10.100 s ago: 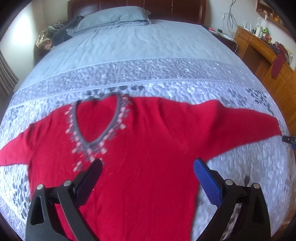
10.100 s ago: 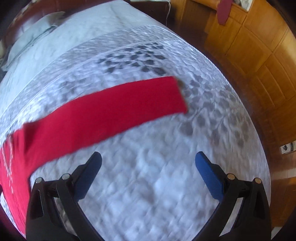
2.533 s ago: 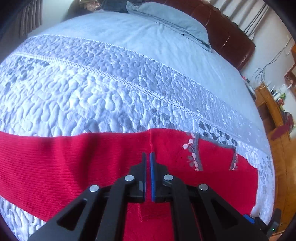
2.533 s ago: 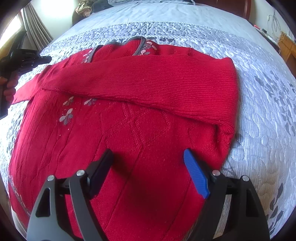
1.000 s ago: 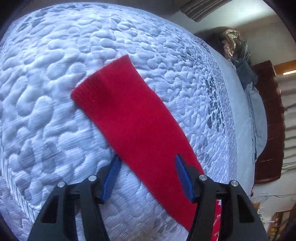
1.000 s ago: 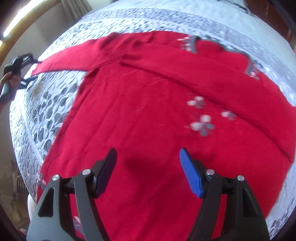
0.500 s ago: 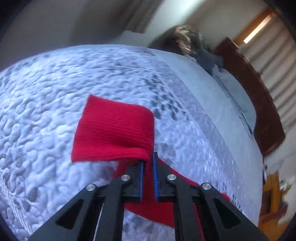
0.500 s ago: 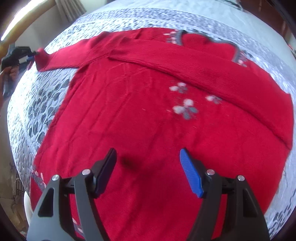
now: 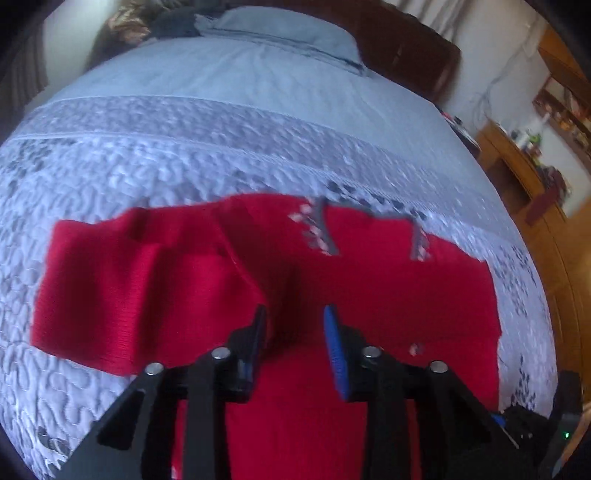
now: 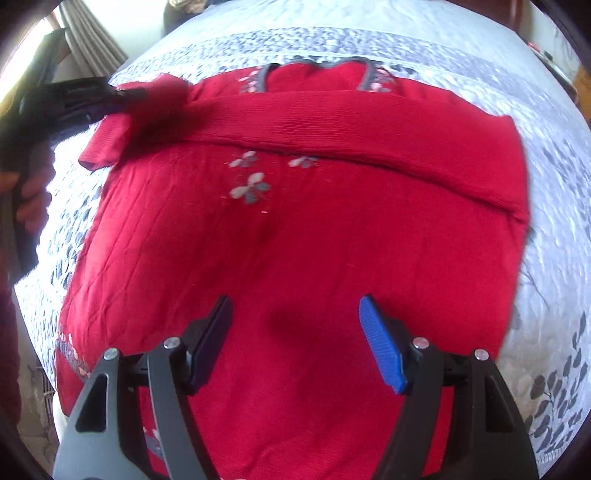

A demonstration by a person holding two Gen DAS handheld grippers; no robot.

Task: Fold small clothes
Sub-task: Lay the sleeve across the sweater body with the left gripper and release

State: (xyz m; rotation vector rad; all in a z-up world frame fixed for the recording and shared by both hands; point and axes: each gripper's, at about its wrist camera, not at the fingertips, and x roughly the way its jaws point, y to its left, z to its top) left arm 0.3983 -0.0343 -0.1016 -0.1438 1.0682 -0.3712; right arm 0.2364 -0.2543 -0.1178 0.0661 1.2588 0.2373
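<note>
A red knit sweater with a grey V-neck lies flat on the quilted bed. Its right sleeve is folded across the chest. The left sleeve is doubled back towards the body and lies bunched at the shoulder. My left gripper hovers over the shoulder area with its jaws opening. The sleeve's edge sits beside its left finger, and no fabric is pinched between the pads. In the right wrist view a hand holds that left gripper. My right gripper stands open above the sweater's lower body.
The grey-white quilt runs around the sweater on all sides. A blue pillow and dark headboard are at the far end. A wooden dresser stands to the right, and curtains hang to the left.
My left gripper, shut on the sleeve's cuff half a second ago, has swung in over the sweater and parted its jaws. The sleeve now lies doubled. The right gripper shifted slightly and stays open.
</note>
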